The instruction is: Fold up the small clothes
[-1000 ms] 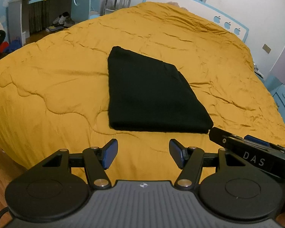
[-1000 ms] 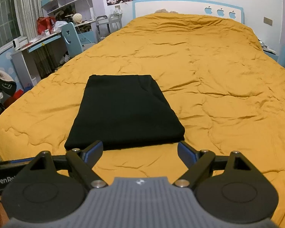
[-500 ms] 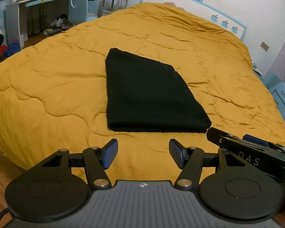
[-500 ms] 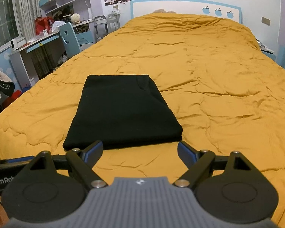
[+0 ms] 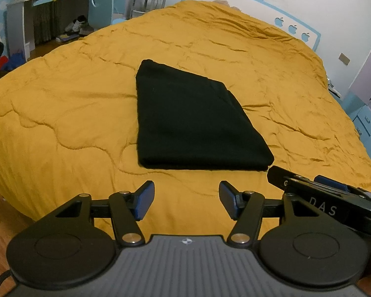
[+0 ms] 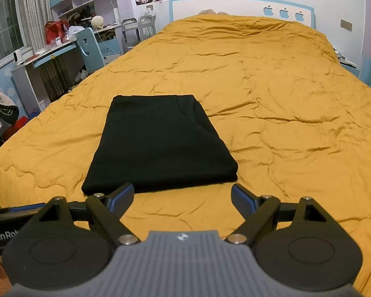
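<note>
Black folded garment [image 5: 197,121] lies flat on the mustard-yellow quilt [image 5: 69,113] covering the bed, near the foot edge and left of centre in the right wrist view [image 6: 160,146]. It forms a neat rectangle, folded edge toward the cameras, layered edges visible at its near right corner; garment type can't be told from here, possibly a shirt or trousers. Left gripper [image 5: 186,199] hovers short of the near edge, jaws spread apart, nothing between them, not touching the cloth. Right gripper [image 6: 182,199] same: jaws released wide, empty; its left fingertip [image 6: 122,195] overlaps the garment's near edge in view, contact unclear. Right gripper body shows at the right edge of the left wrist view [image 5: 329,199], just beside the garment's near right corner. Headboard [image 6: 240,10] with apple cut-outs at the far end. Blue chair [image 6: 90,47] and cluttered desk [image 6: 44,57] off the left side.
</note>
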Demonstrator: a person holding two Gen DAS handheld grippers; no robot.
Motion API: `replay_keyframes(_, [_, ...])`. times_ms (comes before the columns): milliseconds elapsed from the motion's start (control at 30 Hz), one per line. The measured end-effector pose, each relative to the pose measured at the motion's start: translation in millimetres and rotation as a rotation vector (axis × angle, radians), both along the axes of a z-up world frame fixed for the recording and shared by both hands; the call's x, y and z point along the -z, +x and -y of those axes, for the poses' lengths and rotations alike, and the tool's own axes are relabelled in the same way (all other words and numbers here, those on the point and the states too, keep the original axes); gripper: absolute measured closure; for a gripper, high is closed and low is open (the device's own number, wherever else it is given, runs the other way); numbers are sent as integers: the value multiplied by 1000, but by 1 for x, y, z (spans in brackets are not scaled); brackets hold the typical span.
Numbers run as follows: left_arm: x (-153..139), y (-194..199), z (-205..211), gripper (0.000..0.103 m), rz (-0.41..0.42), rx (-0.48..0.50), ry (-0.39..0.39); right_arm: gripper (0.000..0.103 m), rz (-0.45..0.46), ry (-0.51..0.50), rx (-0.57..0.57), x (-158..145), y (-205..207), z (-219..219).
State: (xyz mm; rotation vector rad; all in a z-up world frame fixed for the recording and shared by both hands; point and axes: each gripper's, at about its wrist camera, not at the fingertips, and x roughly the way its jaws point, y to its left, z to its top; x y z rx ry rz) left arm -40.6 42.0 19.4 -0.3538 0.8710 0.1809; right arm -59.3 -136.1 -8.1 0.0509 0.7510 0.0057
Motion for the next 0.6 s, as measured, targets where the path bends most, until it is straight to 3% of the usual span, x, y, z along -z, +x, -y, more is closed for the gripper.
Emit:
replay_keyframes(233, [2, 1, -2, 33, -6, 3, -21, 21, -2, -4, 0, 0, -1, 0])
replay_keyframes(600, [1, 2, 3, 33, -23, 8, 18, 21, -12, -16, 4, 0, -1, 0])
